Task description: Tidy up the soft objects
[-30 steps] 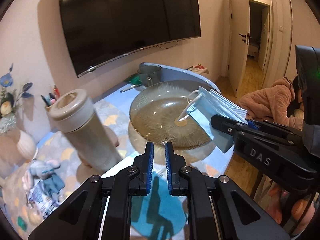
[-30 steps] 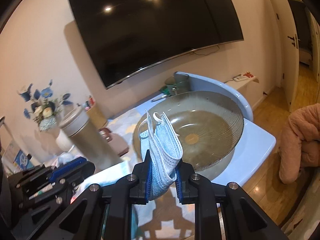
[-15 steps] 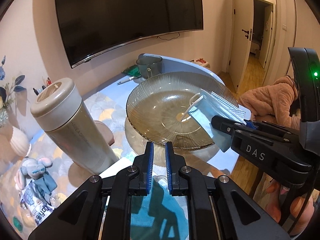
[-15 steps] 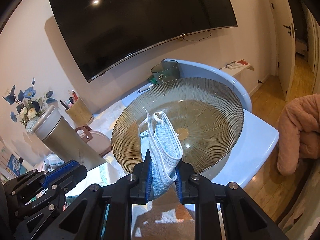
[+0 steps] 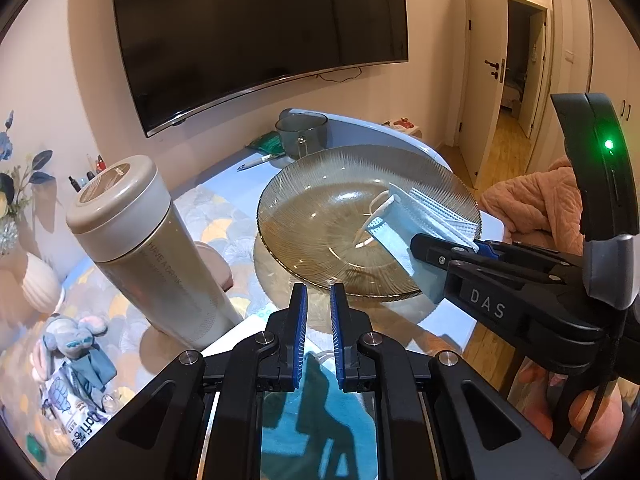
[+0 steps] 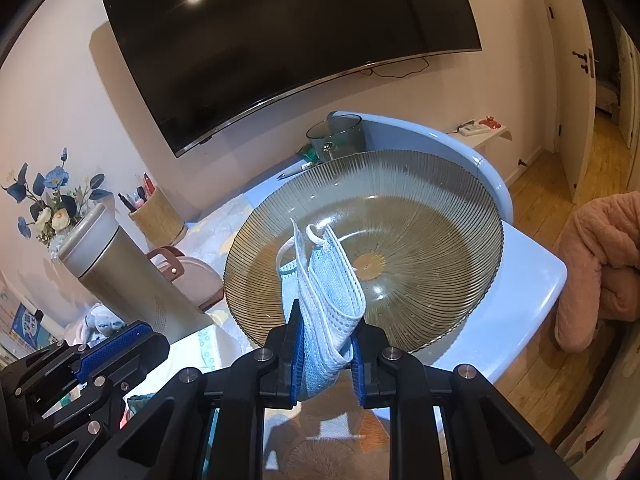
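A light blue face mask (image 6: 324, 272) is pinched, folded, between the pads of my right gripper (image 6: 326, 320), which is shut on it. The mask hangs over the near side of a ribbed amber glass bowl (image 6: 440, 184), apart from the glass. In the left wrist view the same mask (image 5: 404, 220) sticks out of the right gripper (image 5: 440, 248) above the bowl (image 5: 320, 208). My left gripper (image 5: 319, 296) is shut with nothing in it, just short of the bowl's near rim, over a teal cloth (image 5: 320, 420). A grey plush toy (image 5: 76, 332) lies at the far left.
A tall beige tumbler (image 5: 140, 248) stands left of the bowl, close to the left gripper. A glass mug (image 5: 302, 130) and a pen sit behind the bowl. A pen holder (image 6: 156, 216) and flowers stand by the wall. A pink fleece (image 5: 536, 208) hangs beyond the table's right edge.
The right gripper has carried the mask forward and down toward the bowl, which now fills more of its view. The left gripper stays shut and has barely shifted.
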